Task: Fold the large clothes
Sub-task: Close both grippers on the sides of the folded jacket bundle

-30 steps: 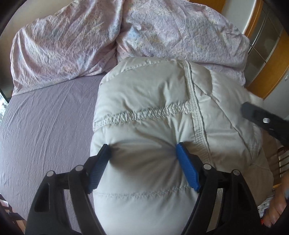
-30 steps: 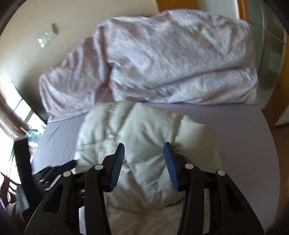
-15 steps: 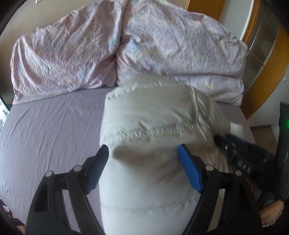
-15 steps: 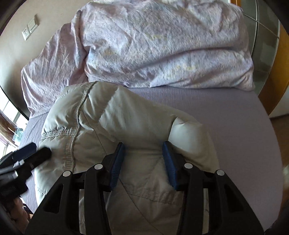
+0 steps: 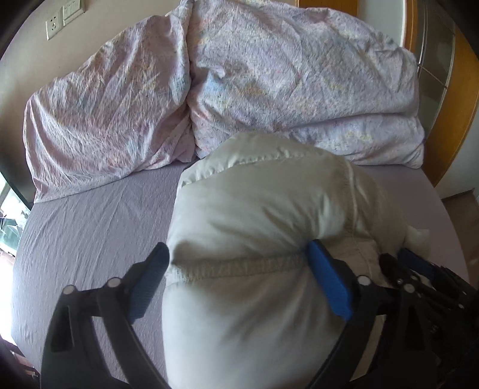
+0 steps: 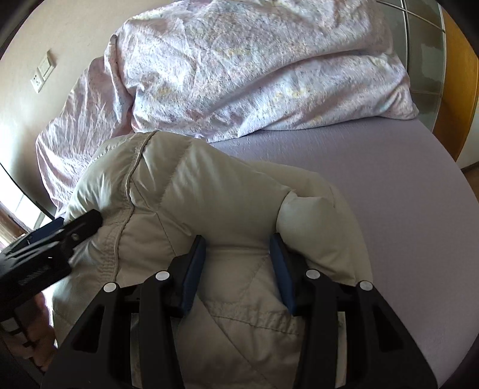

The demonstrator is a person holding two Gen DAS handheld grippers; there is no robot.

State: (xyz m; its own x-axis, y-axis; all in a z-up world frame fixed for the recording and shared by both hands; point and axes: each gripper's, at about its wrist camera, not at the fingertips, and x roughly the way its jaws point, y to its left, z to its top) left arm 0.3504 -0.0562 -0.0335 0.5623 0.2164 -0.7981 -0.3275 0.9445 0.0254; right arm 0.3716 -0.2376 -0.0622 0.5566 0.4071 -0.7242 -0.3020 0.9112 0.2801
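A puffy cream quilted jacket [image 5: 269, 209] lies bunched on the lavender bed sheet [image 5: 89, 224]. My left gripper [image 5: 238, 254] straddles its near fold at a stitched seam. Its jaws are opening: the left pad stands just off the fabric, the right pad still touches it. In the right wrist view the jacket [image 6: 209, 194] bulges between the pads of my right gripper [image 6: 237, 242], which is shut on a fold of it. The left gripper [image 6: 60, 236] shows at that view's left edge, against the jacket's side. The right gripper [image 5: 419, 269] sits close at the left wrist view's right.
A crumpled pale pink floral duvet [image 5: 269, 74] is heaped along the far side of the bed, right behind the jacket. Bare sheet [image 6: 374, 179] stretches to the right. Wall sockets [image 5: 63, 18] sit at the back left, a wooden frame [image 5: 449, 119] at the right. A hand [image 6: 39, 344] shows low left.
The jacket has come down onto the bed and bunched up. My left jaws have spread wider around it. The two grippers have drawn closer together.
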